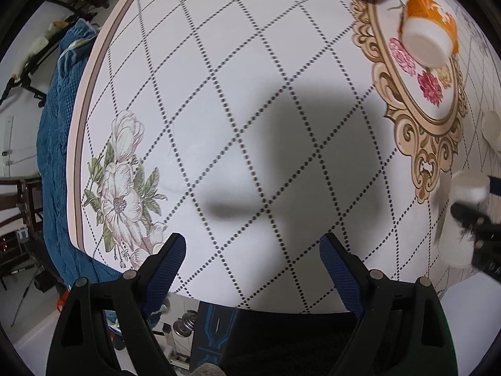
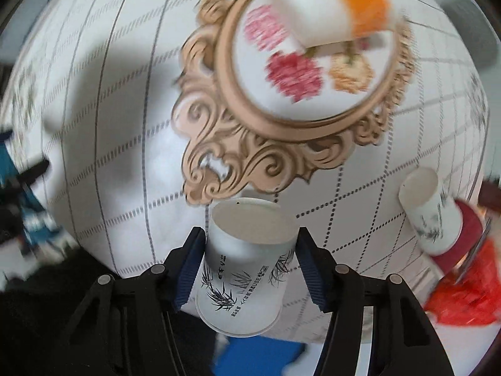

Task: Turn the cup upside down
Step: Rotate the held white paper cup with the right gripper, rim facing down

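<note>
Your right gripper [image 2: 249, 266] pinches a white paper cup [image 2: 245, 266] with bamboo print between both pads, base pointing away, just below the gold-framed floral medallion [image 2: 300, 94] on the tablecloth. Your left gripper [image 1: 252, 264] hangs wide open, holding nothing, left of that medallion. A second paper cup [image 2: 429, 213] stands to the medallion's lower right, seemingly upside down, though blur obscures it.

Black plastic on both: left gripper [image 1: 252, 250] and right gripper [image 2: 250, 244]. Angular arms with triangular cut-outs, round grey pivot pins [image 1: 375, 274], ribbed dark blue pads [image 2: 308, 264] lining inner finger faces.
</note>
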